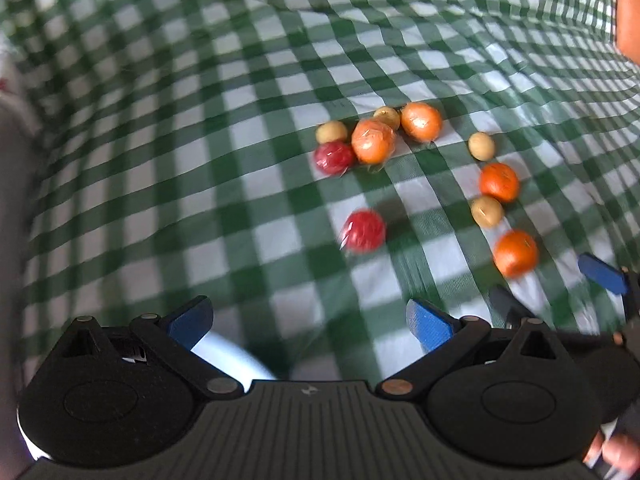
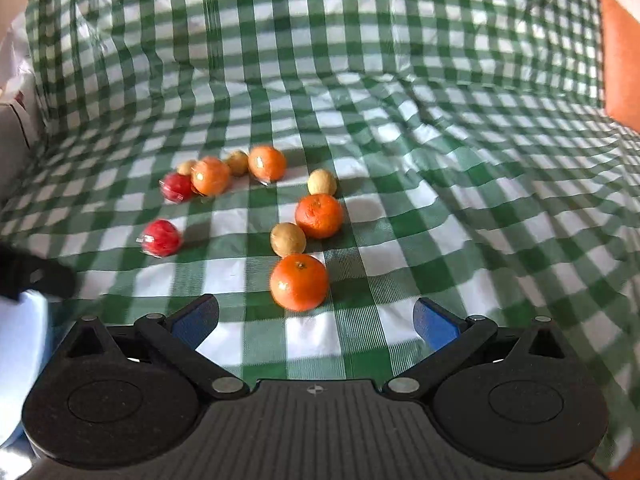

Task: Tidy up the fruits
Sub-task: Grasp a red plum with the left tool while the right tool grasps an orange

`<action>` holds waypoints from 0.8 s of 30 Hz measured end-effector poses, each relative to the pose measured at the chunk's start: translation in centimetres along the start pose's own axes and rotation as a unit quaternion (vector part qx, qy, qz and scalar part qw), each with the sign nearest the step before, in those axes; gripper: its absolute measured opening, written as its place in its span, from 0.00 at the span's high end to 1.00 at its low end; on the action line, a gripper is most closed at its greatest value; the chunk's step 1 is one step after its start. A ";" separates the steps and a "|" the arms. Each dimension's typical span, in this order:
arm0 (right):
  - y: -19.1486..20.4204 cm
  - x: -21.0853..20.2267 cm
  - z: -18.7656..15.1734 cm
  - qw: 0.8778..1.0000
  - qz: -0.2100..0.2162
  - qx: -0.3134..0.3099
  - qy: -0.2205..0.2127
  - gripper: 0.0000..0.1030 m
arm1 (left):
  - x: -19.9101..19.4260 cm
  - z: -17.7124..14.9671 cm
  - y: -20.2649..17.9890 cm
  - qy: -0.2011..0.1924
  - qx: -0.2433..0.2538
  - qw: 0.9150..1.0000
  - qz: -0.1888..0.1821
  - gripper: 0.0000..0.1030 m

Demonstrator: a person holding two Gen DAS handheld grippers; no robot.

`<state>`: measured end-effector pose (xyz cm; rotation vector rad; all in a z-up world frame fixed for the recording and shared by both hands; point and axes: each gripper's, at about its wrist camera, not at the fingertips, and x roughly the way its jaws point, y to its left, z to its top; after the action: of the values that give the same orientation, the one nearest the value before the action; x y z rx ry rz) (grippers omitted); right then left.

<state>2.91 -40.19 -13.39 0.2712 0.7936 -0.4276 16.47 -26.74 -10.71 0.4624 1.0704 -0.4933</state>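
Note:
Several fruits lie on a green-and-white checked cloth [image 2: 400, 208]. The nearest orange [image 2: 299, 282] sits just ahead of my right gripper [image 2: 316, 320], which is open and empty. Behind it lie a tan fruit [image 2: 287, 239], a second orange [image 2: 319, 216] and another tan fruit [image 2: 322, 182]. Two red wrapped fruits [image 2: 161, 237] [image 2: 177, 186] and two wrapped oranges [image 2: 210, 176] [image 2: 267, 163] lie to the left. My left gripper [image 1: 310, 322] is open and empty, short of a red fruit [image 1: 363, 231]. The right gripper's blue fingers [image 1: 602, 274] show at the right of the left wrist view.
A white plate [image 1: 228, 360] lies under the left gripper and shows at the left edge of the right wrist view [image 2: 20, 344]. An orange surface [image 2: 620, 60] stands at the far right. The cloth rises as a wrinkled backdrop behind the fruits.

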 end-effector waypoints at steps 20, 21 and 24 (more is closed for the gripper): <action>1.0 1.4 -0.7 0.997 0.005 -0.061 -0.040 0.64 | 2.8 3.1 -1.4 -0.023 0.021 0.997 -0.073 0.66; 0.6 1.3 -0.4 0.998 0.000 -0.052 -0.038 0.64 | 2.0 2.7 -1.0 -0.029 0.012 0.996 -0.079 0.66; -0.4 0.0 0.1 0.999 -0.015 -0.028 -0.029 0.64 | -1.0 1.4 0.6 -0.054 -0.013 0.994 -0.091 0.66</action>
<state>2.76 -40.55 -13.38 0.1938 0.7522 -0.4391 17.45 -26.91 -9.10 0.3129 1.0183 -0.6567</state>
